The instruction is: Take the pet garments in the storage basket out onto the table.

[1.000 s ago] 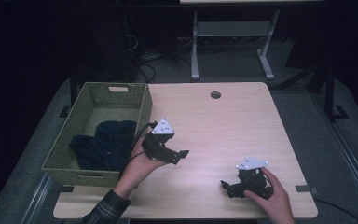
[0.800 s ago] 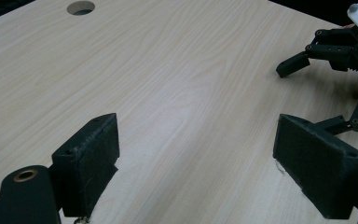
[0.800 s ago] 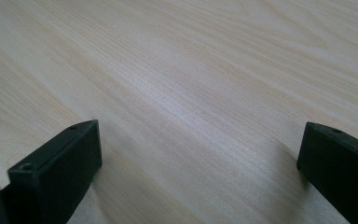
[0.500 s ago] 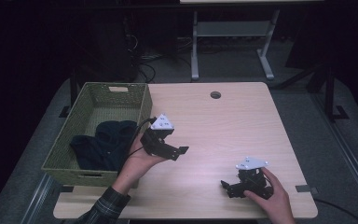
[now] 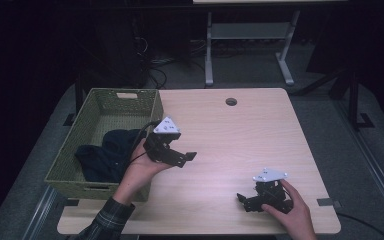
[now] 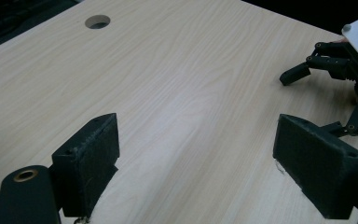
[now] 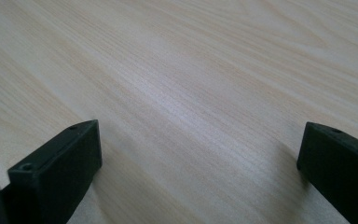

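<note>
Light wood-grain table [image 5: 230, 135]: rectangular top with a round cable hole [image 5: 231, 101] near its far edge, its middle bare. Olive-green woven rectangular basket [image 5: 107, 102]: sits on the table's left end, beside your left forearm. Dark navy crumpled cloth [image 5: 102, 152]: lies bunched inside the basket, toward its near half. Your left gripper [image 5: 182, 159]: black, topped by a grey three-cornered plate, held in your left hand [image 5: 140, 170] just right of the basket above the tabletop; its jaws stand wide apart with only wood between them in the left gripper view. Your right gripper [image 5: 242, 200]: black, same grey plate, low on the table near the front right corner in your right hand [image 5: 290, 210]; its jaws are likewise spread wide and hold nothing.
</note>
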`<state>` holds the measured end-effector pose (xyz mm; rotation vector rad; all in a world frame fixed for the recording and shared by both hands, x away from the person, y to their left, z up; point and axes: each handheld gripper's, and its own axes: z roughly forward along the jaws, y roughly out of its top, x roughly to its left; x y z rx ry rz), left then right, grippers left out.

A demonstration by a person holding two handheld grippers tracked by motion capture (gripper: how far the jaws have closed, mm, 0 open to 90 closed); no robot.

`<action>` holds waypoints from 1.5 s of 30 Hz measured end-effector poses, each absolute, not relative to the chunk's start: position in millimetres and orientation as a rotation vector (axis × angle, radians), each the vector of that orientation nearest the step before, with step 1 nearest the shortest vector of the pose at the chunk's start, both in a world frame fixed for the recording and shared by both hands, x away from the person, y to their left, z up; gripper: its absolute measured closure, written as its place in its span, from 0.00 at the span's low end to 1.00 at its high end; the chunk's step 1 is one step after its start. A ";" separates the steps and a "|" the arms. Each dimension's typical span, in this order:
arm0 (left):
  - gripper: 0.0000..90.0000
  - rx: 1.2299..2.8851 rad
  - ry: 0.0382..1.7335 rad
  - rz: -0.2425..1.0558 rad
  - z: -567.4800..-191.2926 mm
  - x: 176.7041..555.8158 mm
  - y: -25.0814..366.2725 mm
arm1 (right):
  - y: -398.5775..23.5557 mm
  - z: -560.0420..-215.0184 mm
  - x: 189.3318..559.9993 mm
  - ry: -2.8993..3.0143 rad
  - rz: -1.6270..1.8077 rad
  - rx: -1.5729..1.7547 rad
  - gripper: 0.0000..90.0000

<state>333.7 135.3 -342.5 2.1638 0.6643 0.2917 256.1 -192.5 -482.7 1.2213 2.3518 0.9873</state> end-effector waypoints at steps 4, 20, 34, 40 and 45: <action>0.16 2.149 0.680 0.296 -339.9 334.2 140.5 | -192.4 -482.7 256.0 2.352 0.987 1.222 0.00; 0.16 2.117 0.740 0.337 -333.3 340.6 174.8 | -192.6 -482.6 256.1 2.353 0.988 1.220 0.00; 0.16 2.092 0.818 0.383 -332.7 347.4 206.9 | -192.6 -482.6 256.1 2.354 0.986 1.219 0.00; 0.16 2.072 0.848 0.411 -330.2 349.4 223.8 | -192.6 -482.6 256.1 2.353 0.986 1.220 0.00; 0.16 2.066 0.878 0.420 -330.9 350.9 237.2 | -192.6 -482.6 256.1 2.354 0.986 1.220 0.00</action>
